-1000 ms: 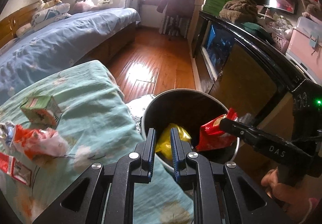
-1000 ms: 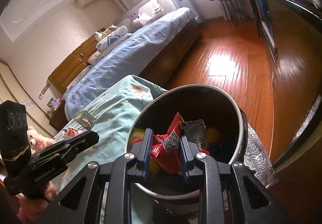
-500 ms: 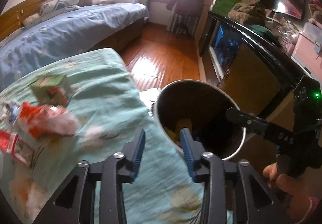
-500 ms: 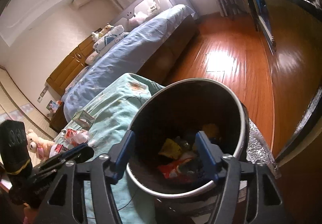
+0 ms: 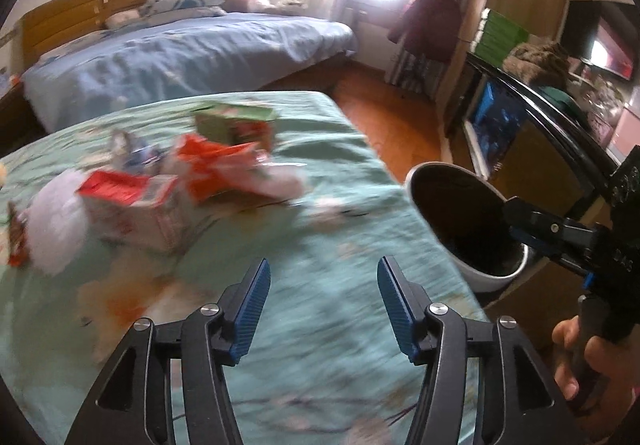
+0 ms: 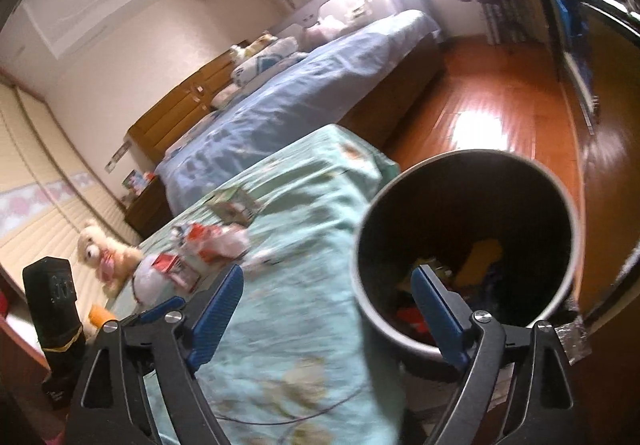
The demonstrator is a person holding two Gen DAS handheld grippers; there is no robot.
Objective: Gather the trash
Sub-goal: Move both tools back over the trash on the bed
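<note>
Left claw point(image 5: 323, 299) wide open, empty, over green bedspread point(image 5: 320, 245). Right claw point(image 6: 328, 301) wide open, empty, at bin point(image 6: 466, 245) rim. Wrappers and cartons point(image 5: 168, 181) piled on bedspread; more trash inside bin.

I see a mint-green bedspread point(image 5: 320, 229) with pale floral print, red-and-white cartons point(image 5: 132, 201) on it, a green carton point(image 5: 234, 125), a bin point(image 6: 468, 245) dark inside with a pale rim, and blue pads point(image 5: 250, 297) on black fingers.

Left gripper point(image 5: 322, 295) spread wide, wrappers point(image 5: 224, 169) ahead
</note>
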